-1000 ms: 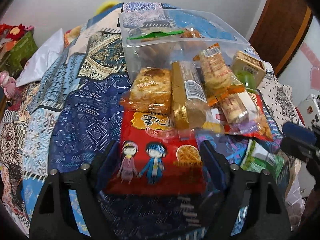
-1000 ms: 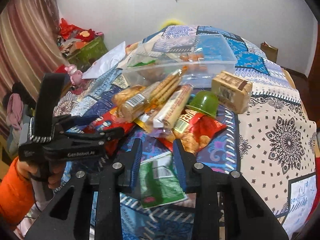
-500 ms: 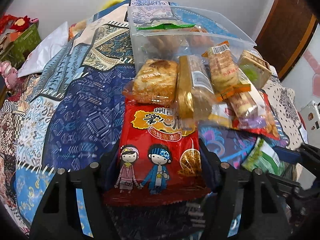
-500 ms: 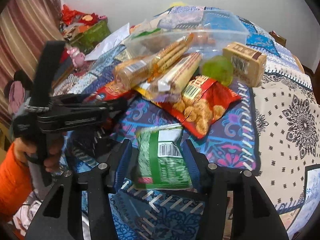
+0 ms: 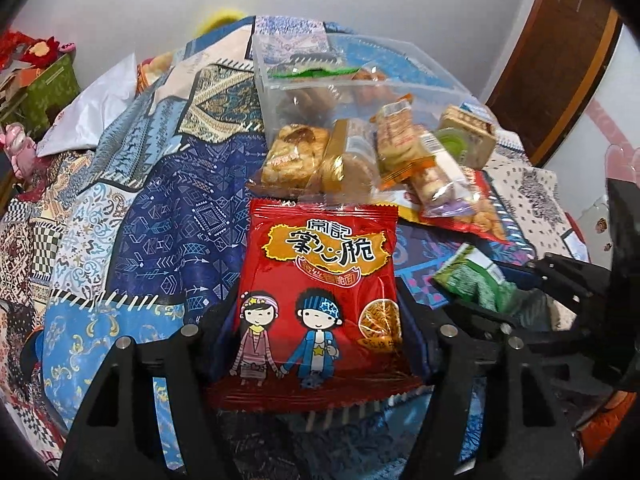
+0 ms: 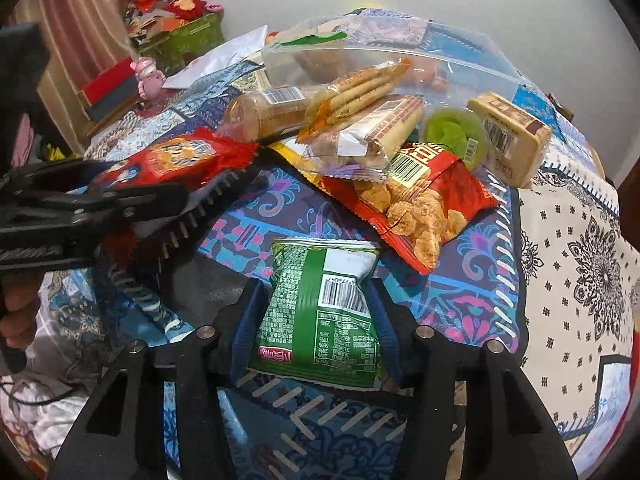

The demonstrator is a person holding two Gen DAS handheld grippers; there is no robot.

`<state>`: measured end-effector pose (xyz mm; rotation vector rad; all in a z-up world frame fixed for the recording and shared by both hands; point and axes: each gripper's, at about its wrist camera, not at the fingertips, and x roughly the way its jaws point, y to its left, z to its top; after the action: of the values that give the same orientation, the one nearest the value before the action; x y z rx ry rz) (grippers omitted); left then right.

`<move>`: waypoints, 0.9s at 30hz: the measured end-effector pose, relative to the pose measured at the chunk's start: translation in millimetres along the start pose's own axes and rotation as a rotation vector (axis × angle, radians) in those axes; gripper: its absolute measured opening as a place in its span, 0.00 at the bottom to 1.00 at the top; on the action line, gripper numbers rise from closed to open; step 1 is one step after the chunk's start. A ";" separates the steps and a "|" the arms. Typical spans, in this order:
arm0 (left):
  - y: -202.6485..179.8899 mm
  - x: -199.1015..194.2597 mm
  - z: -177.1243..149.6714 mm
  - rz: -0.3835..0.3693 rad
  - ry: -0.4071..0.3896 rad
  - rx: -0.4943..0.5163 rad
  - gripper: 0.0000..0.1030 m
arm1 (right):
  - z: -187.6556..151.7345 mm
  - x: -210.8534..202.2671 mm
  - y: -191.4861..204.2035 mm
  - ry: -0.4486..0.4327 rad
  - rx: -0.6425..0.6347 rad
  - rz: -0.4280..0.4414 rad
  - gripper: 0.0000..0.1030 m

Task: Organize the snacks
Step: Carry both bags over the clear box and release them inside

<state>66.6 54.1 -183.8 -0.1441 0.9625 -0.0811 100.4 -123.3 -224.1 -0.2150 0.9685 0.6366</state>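
Both your grippers have closed in since a second ago: left gripper clamps the red packet, right gripper the green packet, ready for the clear box.

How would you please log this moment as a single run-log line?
left tool: shut on red snack bag | right tool: shut on green snack bag | clear bin: partly filled | pile beside bin

Home bedroom — patchwork quilt on a bed, wooden door, curtain, cluttered boxes
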 end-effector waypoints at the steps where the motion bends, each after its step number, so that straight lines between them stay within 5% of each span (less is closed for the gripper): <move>1: -1.1 -4.1 -1.7 -0.003 -0.008 -0.001 0.66 | 1.1 -1.2 -0.5 -0.005 0.009 0.000 0.43; 13: -1.2 -52.3 23.9 0.001 -0.175 0.011 0.66 | 16.7 -36.6 -9.9 -0.108 0.078 0.066 0.41; 27: -11.2 -65.9 81.2 -0.002 -0.302 0.014 0.66 | 77.7 -88.5 -34.2 -0.325 0.078 -0.010 0.41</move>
<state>95.7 58.8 -82.9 -0.1400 0.6602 -0.0651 139.2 -152.3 -111.4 -0.0447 0.6770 0.6013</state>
